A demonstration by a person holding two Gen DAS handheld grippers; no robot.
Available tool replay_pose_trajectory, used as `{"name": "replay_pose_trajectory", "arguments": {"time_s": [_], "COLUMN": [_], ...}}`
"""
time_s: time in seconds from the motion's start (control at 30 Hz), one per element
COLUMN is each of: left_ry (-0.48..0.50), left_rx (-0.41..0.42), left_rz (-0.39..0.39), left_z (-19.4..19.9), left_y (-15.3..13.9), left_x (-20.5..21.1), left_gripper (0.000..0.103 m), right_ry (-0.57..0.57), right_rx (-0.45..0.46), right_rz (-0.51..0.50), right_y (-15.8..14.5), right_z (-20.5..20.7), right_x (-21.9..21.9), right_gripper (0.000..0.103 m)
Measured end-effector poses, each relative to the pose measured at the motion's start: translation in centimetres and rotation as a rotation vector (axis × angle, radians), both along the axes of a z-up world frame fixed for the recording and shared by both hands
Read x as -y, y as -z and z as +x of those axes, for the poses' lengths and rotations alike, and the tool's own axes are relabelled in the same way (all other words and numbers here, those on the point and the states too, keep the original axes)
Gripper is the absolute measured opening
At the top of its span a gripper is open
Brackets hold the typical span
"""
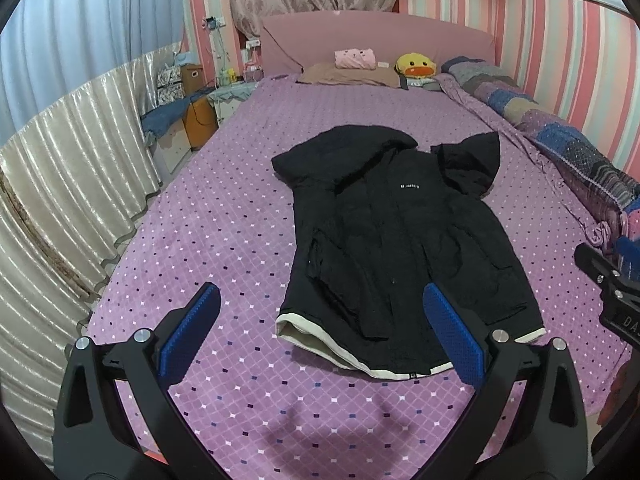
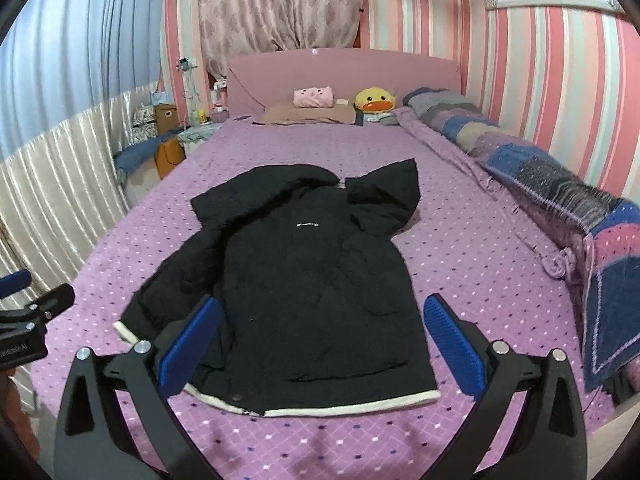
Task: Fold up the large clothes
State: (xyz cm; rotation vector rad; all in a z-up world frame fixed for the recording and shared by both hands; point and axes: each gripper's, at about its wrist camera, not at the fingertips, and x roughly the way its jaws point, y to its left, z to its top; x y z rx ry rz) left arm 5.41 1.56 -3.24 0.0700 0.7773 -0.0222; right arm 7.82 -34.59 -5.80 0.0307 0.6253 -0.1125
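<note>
— Where is the black hooded jacket (image 1: 400, 240) sitting right now?

— It is lying front-up in the middle of the purple bedspread (image 1: 224, 216), hem toward us, hood toward the pillows (image 1: 348, 74). One sleeve looks to be lying folded in over the body, the other is bunching up beside the hood.

— And the grippers?

— Both are hovering above the hem, holding nothing. The left gripper (image 1: 320, 328) is gaping wide, and the right gripper (image 2: 324, 340) is spread just as wide.

— How would you start the fold?

— I would be pinching the white-trimmed hem (image 2: 348, 400) at its two corners, taking both layers, and smoothing that bunched sleeve first so the padded fabric is not trapping lumps.

— How is it looking?

— Puffy, dark, with a small white chest logo (image 1: 410, 187).
</note>
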Motion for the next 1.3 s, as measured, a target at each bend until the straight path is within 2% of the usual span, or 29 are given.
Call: {"name": "replay_pose_trajectory", "arguments": {"time_s": [0.07, 0.17, 0.37, 0.53, 0.67, 0.8, 0.93, 1.0, 1.07, 1.17, 1.2, 1.3], "left_ry": [0.004, 0.011, -0.003, 0.023, 0.043, 0.030, 0.032, 0.035, 0.016, -0.014, -0.028, -0.074], "left_rx": [-0.010, -0.021, -0.050, -0.062, -0.088, -0.115, -0.152, -0.190, -0.230, -0.271, -0.279, -0.320], "left_rz": [0.002, -0.014, -0.032, 0.010, 0.012, 0.039, 0.078, 0.078, 0.109, 0.170, 0.182, 0.155], "left_z": [0.8, 2.0, 5.7, 9.4, 12.9, 17.1, 20.3, 21.8, 23.2, 24.3, 24.4, 24.8], "left_y": [0.6, 1.1, 2.8, 4.2, 5.7, 7.9, 10.3, 11.8, 13.7, 16.0, 16.6, 18.4], "left_x": [-0.1, -0.2, -0.5, 0.7, 1.4, 1.9, 2.2, 2.3, 2.1, 1.3, 0.8, -1.6], "left_gripper": [0.100, 0.100, 0.100, 0.100, 0.100, 0.100, 0.100, 0.100, 0.100, 0.094, 0.086, 0.080], "right_ry": [0.007, -0.004, 0.002, 0.011, 0.019, 0.026, -0.004, -0.014, -0.023, -0.004, 0.002, 0.009], "right_rx": [-0.004, -0.016, -0.050, -0.084, -0.103, -0.136, -0.176, -0.213, -0.243, -0.296, -0.317, -0.374], "right_rz": [-0.013, 0.020, -0.017, -0.004, 0.023, -0.013, -0.010, 0.004, 0.025, 0.034, 0.034, 0.058], "right_y": [0.2, 0.8, 2.0, 3.4, 4.8, 6.7, 9.7, 11.5, 13.5, 16.5, 17.7, 20.4], "right_z": [0.5, 1.5, 4.3, 7.1, 10.0, 13.6, 17.2, 18.9, 20.6, 22.3, 22.9, 24.1], "right_x": [0.0, 0.6, 1.5, 3.4, 5.6, 7.1, 9.0, 10.0, 11.3, 13.3, 14.2, 16.2], "right_gripper": [0.101, 0.101, 0.101, 0.101, 0.101, 0.101, 0.101, 0.101, 0.101, 0.101, 0.101, 0.101]}}
